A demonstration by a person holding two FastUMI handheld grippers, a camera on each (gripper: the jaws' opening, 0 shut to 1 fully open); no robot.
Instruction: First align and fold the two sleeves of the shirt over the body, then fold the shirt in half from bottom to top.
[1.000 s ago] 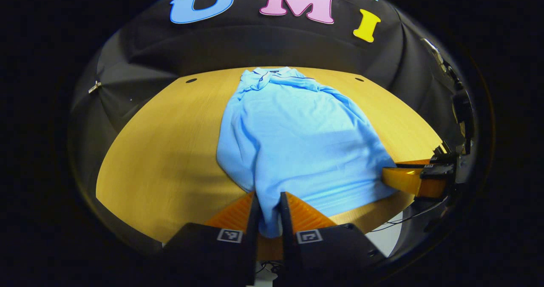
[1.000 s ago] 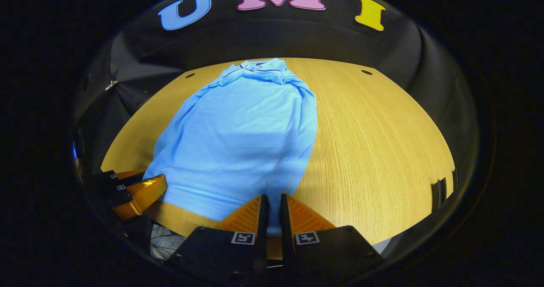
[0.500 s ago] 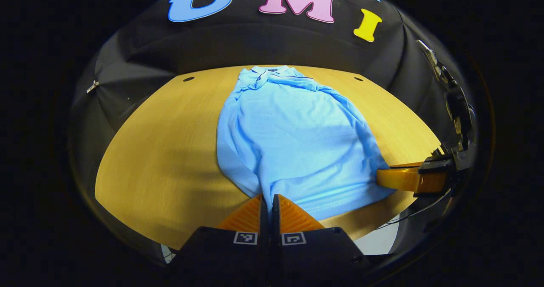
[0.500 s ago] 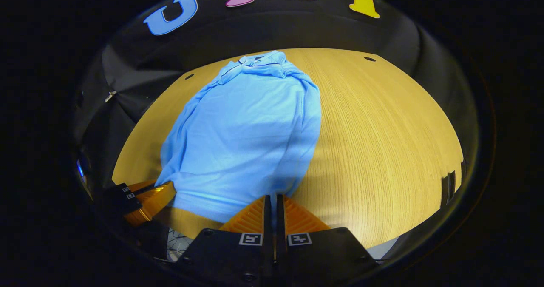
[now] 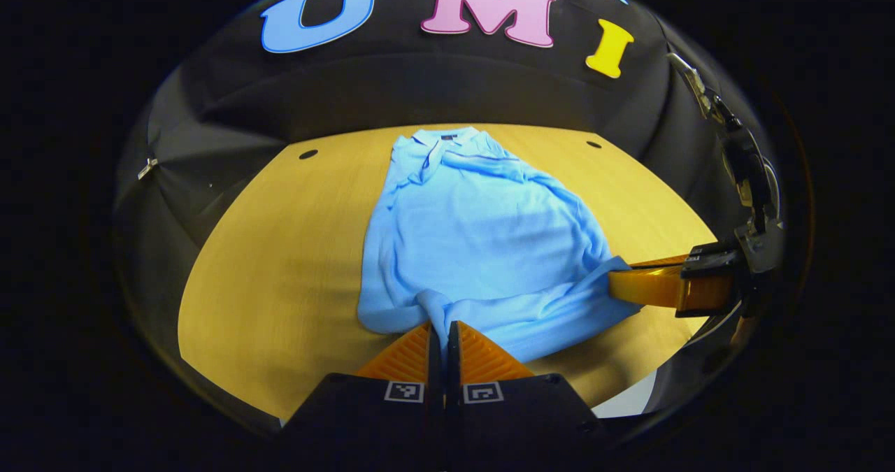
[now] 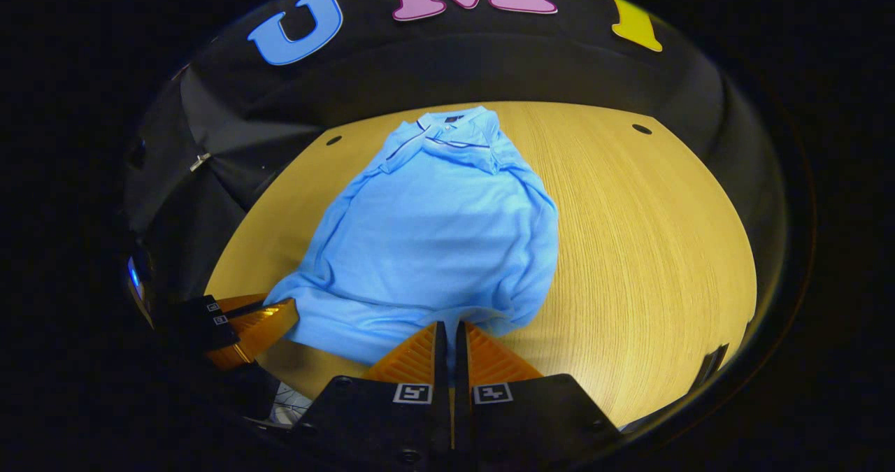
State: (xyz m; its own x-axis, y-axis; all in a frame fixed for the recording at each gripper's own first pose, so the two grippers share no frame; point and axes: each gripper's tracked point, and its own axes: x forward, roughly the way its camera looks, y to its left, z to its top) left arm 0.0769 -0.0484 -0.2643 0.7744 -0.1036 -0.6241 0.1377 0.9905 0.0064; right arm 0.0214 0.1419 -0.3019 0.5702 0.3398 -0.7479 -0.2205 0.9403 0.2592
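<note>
A wood-grain desk (image 5: 280, 262) fills the floor of the booth, with small dark holes near its far edge.

On the desk lies a light blue polo shirt (image 5: 475, 234), its collar (image 6: 451, 124) at the far end and its hem toward the near edge. In the left gripper view the shirt sits at the middle of the desk; in the right gripper view the shirt (image 6: 433, 241) lies left of centre, with bare desk (image 6: 650, 248) to its right. The sleeves are not spread out to the sides; the sides of the shirt look folded in over the body. The near part of the cloth is bunched and rumpled, with a raised fold running across it just beyond the hem.

The left hand-held gripper (image 5: 440, 332) is at the near left corner of the hem, its fingers pressed together with a pinch of blue cloth between them. It also appears at the lower left of the right gripper view (image 6: 255, 322), touching the shirt's edge.

The right hand-held gripper (image 6: 447, 332) is at the near right corner of the hem, fingers narrow and clamped on the cloth. In the left gripper view it (image 5: 629, 283) comes in from the right, its tip on the hem.
</note>
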